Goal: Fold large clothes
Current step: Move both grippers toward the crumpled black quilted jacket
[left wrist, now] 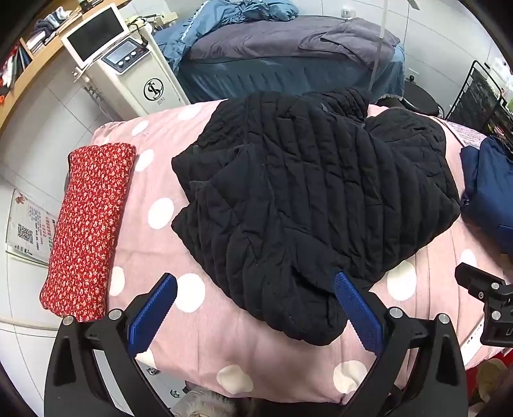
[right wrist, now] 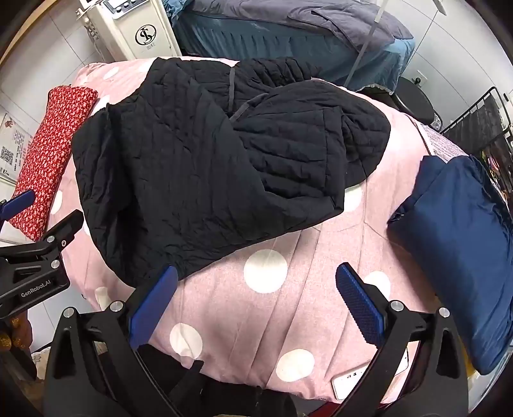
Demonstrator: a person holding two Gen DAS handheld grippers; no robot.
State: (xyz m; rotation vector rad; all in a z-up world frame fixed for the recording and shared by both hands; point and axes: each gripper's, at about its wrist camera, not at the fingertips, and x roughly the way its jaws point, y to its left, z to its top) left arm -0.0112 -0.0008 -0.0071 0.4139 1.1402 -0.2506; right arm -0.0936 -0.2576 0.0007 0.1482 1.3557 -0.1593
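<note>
Overhead, both wide-open, empty grippers, left gripper (left wrist: pixel 255 308) and right gripper (right wrist: pixel 256 301), are hovering above a soft, bulky black quilted jacket (left wrist: pixel 320 192), likely best pinched at its hem.

Both views are fisheye cameras, each riding on a hand-held gripper and looking forward along its two blue-padded fingers, tilted steeply down at the pink dotted bedspread (left wrist: pixel 198 346) from close above its near edge.

The left wrist view sits toward the left part of that edge; it takes in the black quilted jacket (left wrist: pixel 307 199) at the middle, the red floral bundle (left wrist: pixel 86 231) along the left edge, and the other gripper at its right border.

The right wrist view sits further right. It shares the jacket (right wrist: pixel 198 179), the bundle (right wrist: pixel 48 160), the white machine (right wrist: pixel 141 29) and the far bed (right wrist: pixel 288 35), and shows more of the navy bundle (right wrist: pixel 455 243) by the right edge.
</note>
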